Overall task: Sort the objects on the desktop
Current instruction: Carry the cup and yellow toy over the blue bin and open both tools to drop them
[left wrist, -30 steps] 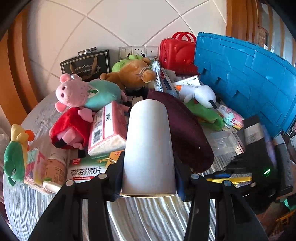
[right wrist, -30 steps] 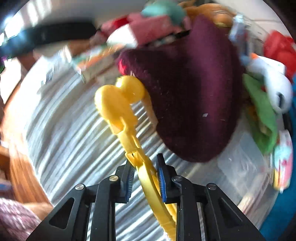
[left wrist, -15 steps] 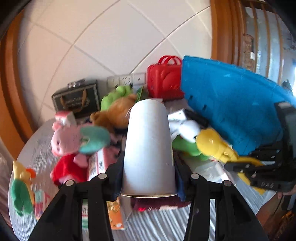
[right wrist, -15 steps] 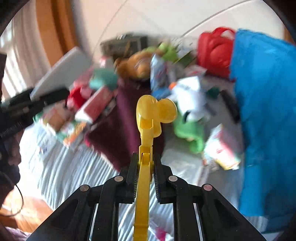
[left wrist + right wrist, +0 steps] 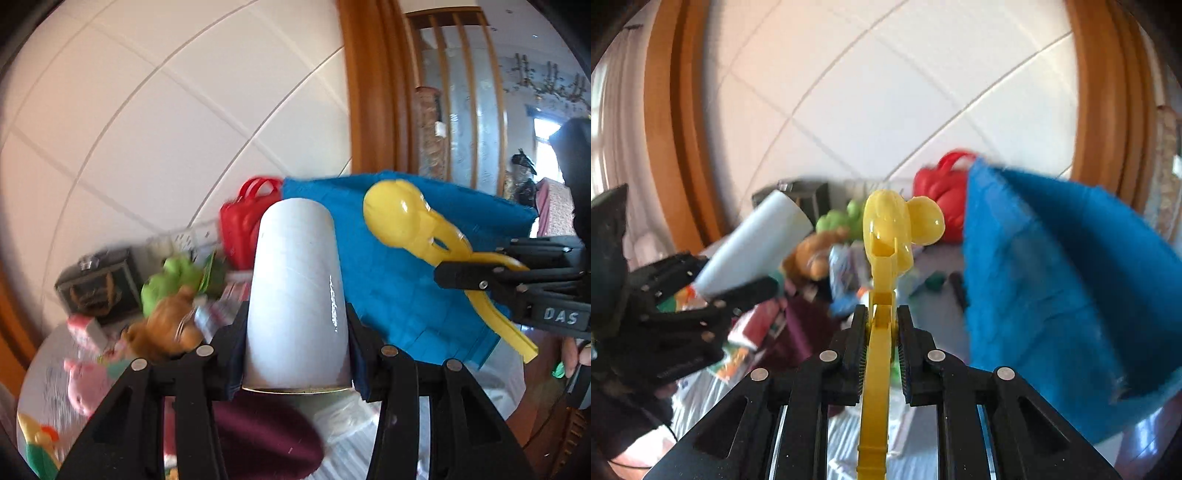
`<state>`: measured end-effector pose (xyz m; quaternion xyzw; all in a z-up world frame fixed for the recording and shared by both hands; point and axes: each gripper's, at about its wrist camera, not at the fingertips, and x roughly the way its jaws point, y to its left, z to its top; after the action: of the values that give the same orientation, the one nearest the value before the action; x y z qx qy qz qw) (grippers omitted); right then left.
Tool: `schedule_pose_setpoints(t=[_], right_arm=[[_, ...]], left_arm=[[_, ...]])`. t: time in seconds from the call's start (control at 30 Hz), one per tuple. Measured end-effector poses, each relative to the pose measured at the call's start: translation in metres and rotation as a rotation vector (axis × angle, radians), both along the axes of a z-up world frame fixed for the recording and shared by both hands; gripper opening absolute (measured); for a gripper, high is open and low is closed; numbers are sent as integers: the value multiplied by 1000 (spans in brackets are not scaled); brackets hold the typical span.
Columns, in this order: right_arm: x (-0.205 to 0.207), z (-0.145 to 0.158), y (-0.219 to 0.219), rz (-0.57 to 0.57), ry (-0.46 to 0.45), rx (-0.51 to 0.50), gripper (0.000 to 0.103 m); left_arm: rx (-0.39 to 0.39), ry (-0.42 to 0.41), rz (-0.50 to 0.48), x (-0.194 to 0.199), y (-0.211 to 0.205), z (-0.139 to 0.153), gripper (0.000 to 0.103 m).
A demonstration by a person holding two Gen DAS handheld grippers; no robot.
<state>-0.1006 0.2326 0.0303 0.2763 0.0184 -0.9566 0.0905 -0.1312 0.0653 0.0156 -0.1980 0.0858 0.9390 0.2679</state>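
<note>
Once I had lifted both claws clear of the cluttered table, my left claw (image 5: 295,363) pinched the white cylindrical plastic cup (image 5: 297,295) upright between its pads. My right claw (image 5: 881,332), beside it, pinched the yellow plastic ball-headed tongs (image 5: 886,236) by the handle. Ahead of both stood the tall blue plastic crate (image 5: 1052,280), seemingly where these belonged.

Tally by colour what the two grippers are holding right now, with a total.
White: 1, the white cylindrical cup in the left gripper.
Yellow: 1, the yellow plastic scissor-style tongs in the right gripper.
Total: 2
</note>
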Motion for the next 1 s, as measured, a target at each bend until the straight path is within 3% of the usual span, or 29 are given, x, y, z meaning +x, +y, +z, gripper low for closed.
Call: schedule_pose_setpoints(t=[0.2, 0.43, 0.7, 1.0], right_arm=[[23, 48, 60, -77, 111, -19, 15], [31, 85, 148, -177, 161, 3, 15], [20, 76, 255, -272, 112, 10, 15], [-6, 51, 311, -284, 40, -30, 15]], left_arm=[[39, 80, -79, 12, 67, 45, 45], [57, 127, -155, 18, 168, 79, 45], [28, 125, -177, 11, 269, 82, 45], [-23, 97, -127, -2, 320, 79, 45]])
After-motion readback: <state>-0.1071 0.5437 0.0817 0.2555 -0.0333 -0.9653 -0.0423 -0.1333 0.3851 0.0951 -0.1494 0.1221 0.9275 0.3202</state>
